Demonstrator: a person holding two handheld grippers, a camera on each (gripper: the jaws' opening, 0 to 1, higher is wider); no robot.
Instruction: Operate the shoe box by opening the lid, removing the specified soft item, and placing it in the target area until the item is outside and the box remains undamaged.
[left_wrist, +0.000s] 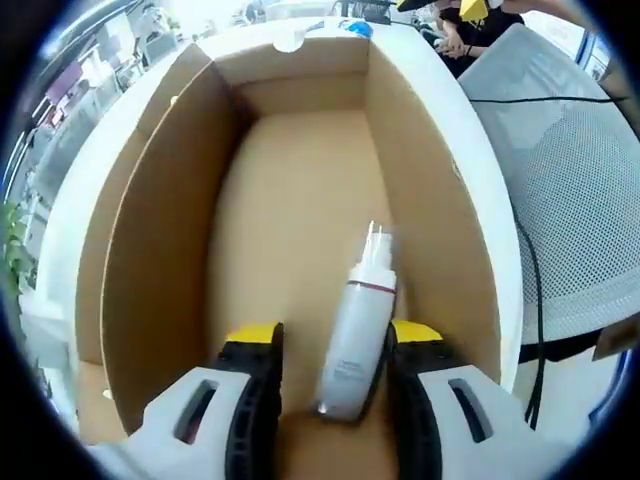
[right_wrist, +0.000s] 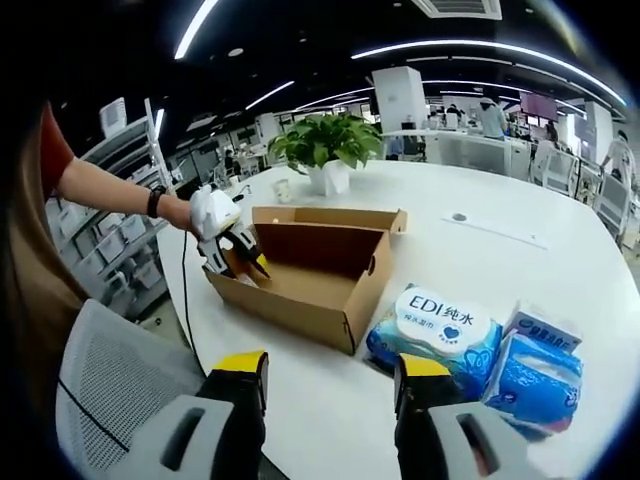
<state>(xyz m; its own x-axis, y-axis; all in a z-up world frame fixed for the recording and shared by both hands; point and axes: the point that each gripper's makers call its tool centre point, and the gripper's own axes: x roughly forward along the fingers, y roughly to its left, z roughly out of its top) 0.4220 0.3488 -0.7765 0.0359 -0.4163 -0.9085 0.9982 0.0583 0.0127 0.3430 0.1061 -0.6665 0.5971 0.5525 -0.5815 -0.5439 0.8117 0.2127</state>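
Left tongs (left_wrist: 330, 345) reach into the open box (left_wrist: 160, 250), jaws wide around a white tube (left_wrist: 355, 340) lying at six o'clock, while right tongs (right_wrist: 330, 375) hover empty, jaws wide, wipes packs (right_wrist: 440, 330) at three o'clock

A soft blue and white plastic pack of wet wipes (right_wrist: 437, 335), lying on the white table just right of the open cardboard box, has an oval white label reading "EDI 纯水". The smaller print on that label and on the white bottle (left_wrist: 356, 340) is too small to read.
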